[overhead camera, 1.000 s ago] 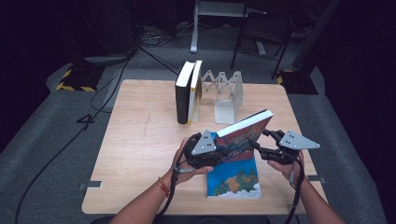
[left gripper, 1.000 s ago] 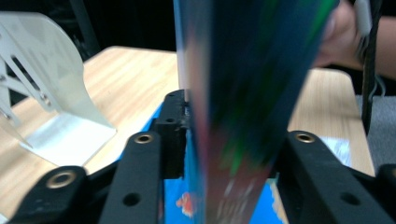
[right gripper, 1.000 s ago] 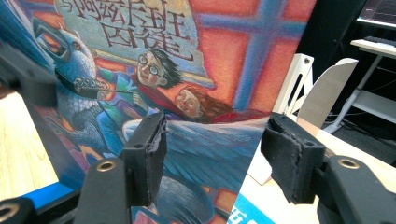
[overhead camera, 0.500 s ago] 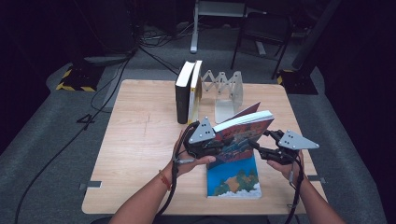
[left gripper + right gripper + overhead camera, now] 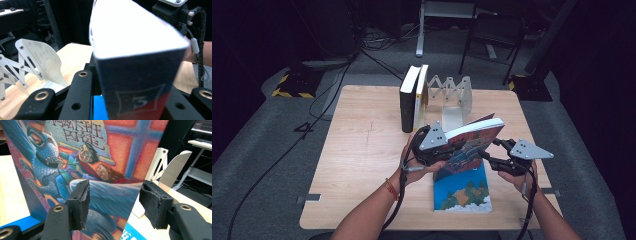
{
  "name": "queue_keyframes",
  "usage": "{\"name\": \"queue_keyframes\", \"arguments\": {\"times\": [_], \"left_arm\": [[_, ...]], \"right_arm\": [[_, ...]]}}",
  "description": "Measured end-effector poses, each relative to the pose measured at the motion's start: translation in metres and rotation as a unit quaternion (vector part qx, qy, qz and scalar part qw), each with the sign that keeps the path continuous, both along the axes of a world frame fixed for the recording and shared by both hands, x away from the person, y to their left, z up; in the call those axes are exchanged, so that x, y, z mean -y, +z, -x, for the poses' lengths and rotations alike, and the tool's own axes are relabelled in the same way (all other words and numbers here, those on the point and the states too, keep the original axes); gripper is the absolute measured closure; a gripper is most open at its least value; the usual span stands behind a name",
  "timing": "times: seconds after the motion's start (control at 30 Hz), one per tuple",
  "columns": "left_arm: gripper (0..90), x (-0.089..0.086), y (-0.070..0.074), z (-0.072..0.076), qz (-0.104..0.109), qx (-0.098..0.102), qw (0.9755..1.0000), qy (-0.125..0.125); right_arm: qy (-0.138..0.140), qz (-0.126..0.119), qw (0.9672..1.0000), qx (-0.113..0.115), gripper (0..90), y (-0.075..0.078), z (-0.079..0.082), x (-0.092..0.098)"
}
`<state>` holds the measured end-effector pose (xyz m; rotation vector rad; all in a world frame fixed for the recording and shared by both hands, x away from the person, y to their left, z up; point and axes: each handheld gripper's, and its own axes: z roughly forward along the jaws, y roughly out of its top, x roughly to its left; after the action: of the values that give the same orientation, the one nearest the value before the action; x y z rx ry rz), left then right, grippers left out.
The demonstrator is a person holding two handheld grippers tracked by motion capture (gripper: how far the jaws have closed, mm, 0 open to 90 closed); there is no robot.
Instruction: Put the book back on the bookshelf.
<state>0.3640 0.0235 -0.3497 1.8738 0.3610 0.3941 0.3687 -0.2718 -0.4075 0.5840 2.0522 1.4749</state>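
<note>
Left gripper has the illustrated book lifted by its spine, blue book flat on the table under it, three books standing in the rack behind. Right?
Not quite: two books stand at the rack, not three; the high view shows it. The rest holds: the left gripper clamps the illustrated book at its spine, and the blue book lies flat on the table under it.

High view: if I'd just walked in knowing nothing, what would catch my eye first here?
Probably the colourful illustrated book held tilted above the table's near right part, with the left hand-held gripper clamped on its spine end and the right hand-held gripper at its other side. Beneath it lies a blue book; farther back, two books stand beside a white folding rack.
</note>
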Motion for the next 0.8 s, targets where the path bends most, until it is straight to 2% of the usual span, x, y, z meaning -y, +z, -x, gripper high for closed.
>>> {"name": "queue_keyframes", "arguments": {"times": [0.1,0.27,0.37,0.53,0.63,0.7,0.8], "left_arm": [[71.9,-0.001,0.001,-0.001,0.001,-0.005,1.0000,0.001],[72.4,-0.002,0.000,-0.004,0.015,-0.018,0.9997,0.011],[72.7,-0.003,-0.002,-0.006,0.025,-0.022,0.9992,0.020],[72.9,0.000,0.000,-0.009,0.025,-0.021,0.9990,0.030],[73.0,0.002,0.002,-0.010,0.025,-0.019,0.9988,0.036],[73.1,0.004,0.004,-0.011,0.029,-0.018,0.9986,0.041],[73.1,0.005,0.008,-0.012,0.025,-0.011,0.9985,0.048]], "right_arm": [[0.000,0.003,1.0000,0.001,42.2,0.000,0.000,0.000],[0.003,0.001,1.0000,-0.001,40.8,0.001,0.002,0.003],[-0.003,0.000,1.0000,-0.005,40.2,0.001,0.002,0.011],[-0.019,0.010,0.9995,-0.023,40.3,-0.003,0.002,0.023],[-0.025,0.026,0.9988,-0.033,40.0,-0.007,0.004,0.029],[-0.024,0.031,0.9981,-0.047,39.4,-0.011,0.005,0.033],[-0.023,0.052,0.9962,-0.066,38.2,-0.019,0.004,0.038]]}}
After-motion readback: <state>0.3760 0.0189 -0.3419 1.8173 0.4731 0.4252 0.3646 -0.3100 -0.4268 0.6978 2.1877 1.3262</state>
